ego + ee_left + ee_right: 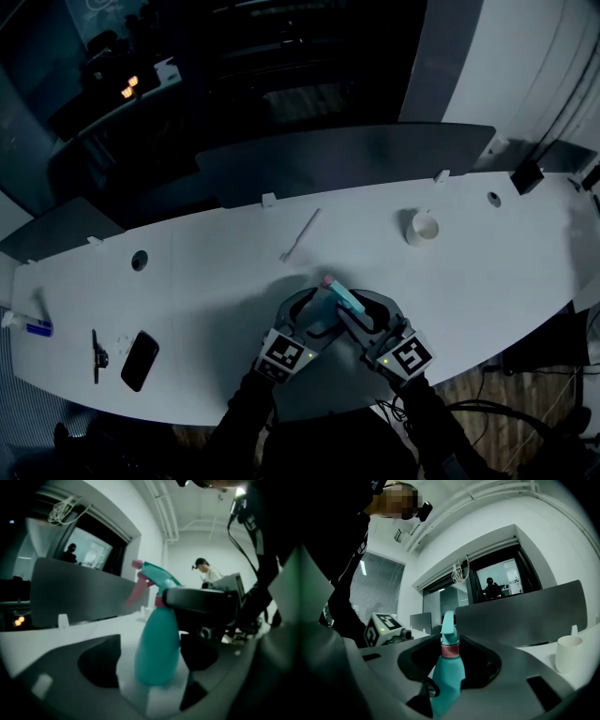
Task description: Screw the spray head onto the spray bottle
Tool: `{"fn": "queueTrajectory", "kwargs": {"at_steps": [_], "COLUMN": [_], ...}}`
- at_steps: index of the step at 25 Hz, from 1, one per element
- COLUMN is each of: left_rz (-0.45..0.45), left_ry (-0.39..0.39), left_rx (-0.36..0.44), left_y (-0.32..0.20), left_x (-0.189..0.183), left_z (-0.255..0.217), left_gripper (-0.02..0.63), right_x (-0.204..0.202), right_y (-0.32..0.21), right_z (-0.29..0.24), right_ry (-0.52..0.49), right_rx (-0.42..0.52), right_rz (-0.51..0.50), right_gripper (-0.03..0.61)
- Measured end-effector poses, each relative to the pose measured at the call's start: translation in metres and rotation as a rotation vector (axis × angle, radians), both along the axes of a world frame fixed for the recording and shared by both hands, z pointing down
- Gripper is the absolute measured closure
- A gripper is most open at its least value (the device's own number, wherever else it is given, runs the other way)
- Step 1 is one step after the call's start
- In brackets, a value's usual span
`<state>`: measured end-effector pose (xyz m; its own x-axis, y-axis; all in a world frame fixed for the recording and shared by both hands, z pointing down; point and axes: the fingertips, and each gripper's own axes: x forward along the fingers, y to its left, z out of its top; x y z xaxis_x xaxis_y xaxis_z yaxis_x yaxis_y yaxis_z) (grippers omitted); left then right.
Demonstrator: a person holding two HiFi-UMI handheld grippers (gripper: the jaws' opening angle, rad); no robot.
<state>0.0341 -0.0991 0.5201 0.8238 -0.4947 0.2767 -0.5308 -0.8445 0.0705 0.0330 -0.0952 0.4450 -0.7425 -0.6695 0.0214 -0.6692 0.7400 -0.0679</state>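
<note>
- The right gripper (pixel 361 312) sits at 6 o'clock in the head view, nearest the person. Its jaws are clamped narrow on the spray bottle (pixel 157 648), up by the shoulder. It probably serves as the steady hand, keeping the bottle from spinning while the top is turned.
- The left gripper (pixel 307 314) is just beside it, at its 9 o'clock. Its jaws are spread wide with the bottle's body standing between them. A clear gap shows on one side, so nothing is squeezed; this looks like a loose pose between grips.
- The bottle stands upright on the white table (pixel 234 281), between the two grippers.
- The spray head (pixel 157 576) already sits on top, with its pink collar (pixel 450 650) down on the neck. Whether the thread is fully tight cannot be told.
- A dark phone (pixel 140 360) lies flat at 9 o'clock of the bottle, well apart and out of the working space.
- A thin white stick (pixel 302 234) lies at 12 o'clock, near but not touching.
- A white cup (pixel 422 227) stands at 2 o'clock, farther off.
- A dark screen (pixel 337 164) runs behind the table's far edge.
</note>
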Motion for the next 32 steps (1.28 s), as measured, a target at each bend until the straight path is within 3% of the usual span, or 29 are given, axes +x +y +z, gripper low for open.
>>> {"fn": "queueTrajectory", "kwargs": {"at_steps": [3, 5, 7, 12, 14, 16, 19, 22, 24, 25, 27, 32], "left_rz": [0.21, 0.234, 0.118, -0.445, -0.506, -0.388, -0.078, 0.22, 0.283, 0.254, 0.106, -0.415], "left_ry": [-0.016, 0.01, 0.035, 0.072, 0.096, 0.102, 0.086, -0.031, -0.068, -0.062, -0.027, 0.027], "left_rx": [-0.042, -0.068, -0.045, 0.025, 0.015, 0.009, 0.023, -0.039, -0.047, -0.04, -0.009, 0.036], "left_y": [-0.002, -0.001, -0.002, 0.0, 0.001, 0.0, -0.003, 0.001, 0.007, 0.008, 0.006, 0.003], "left_x": [0.009, 0.017, 0.018, 0.004, 0.002, 0.001, -0.001, 0.005, 0.009, 0.011, 0.013, 0.006], "left_z": [0.005, 0.005, 0.001, -0.003, -0.001, -0.002, -0.009, 0.008, 0.013, 0.013, 0.009, 0.005], "left_gripper": [0.207, 0.272, 0.279, 0.281, 0.281, 0.269, 0.195, 0.197, 0.249, 0.27, 0.273, 0.273], "right_x": [-0.001, 0.0, 0.002, -0.004, -0.006, -0.006, -0.007, -0.009, -0.01, -0.009, -0.003, -0.001], "right_y": [0.0, -0.003, -0.003, 0.002, 0.004, 0.004, 0.004, 0.004, 0.004, 0.004, 0.004, 0.004], "right_z": [0.001, 0.001, 0.0, -0.002, 0.0, 0.001, 0.001, 0.001, 0.001, 0.001, 0.001, 0.001], "right_ry": [0.007, 0.026, 0.024, 0.017, 0.009, -0.006, 0.005, 0.056, 0.074, 0.066, 0.036, -0.044], "right_rx": [-0.013, -0.001, 0.01, 0.053, 0.045, 0.033, 0.019, 0.024, 0.036, 0.038, 0.038, 0.022], "right_rz": [-0.051, -0.053, -0.031, 0.059, 0.075, 0.066, 0.013, -0.063, -0.087, -0.082, -0.036, 0.075], "right_gripper": [0.445, 0.445, 0.445, 0.445, 0.445, 0.445, 0.445, 0.445, 0.445, 0.445, 0.445, 0.445]}}
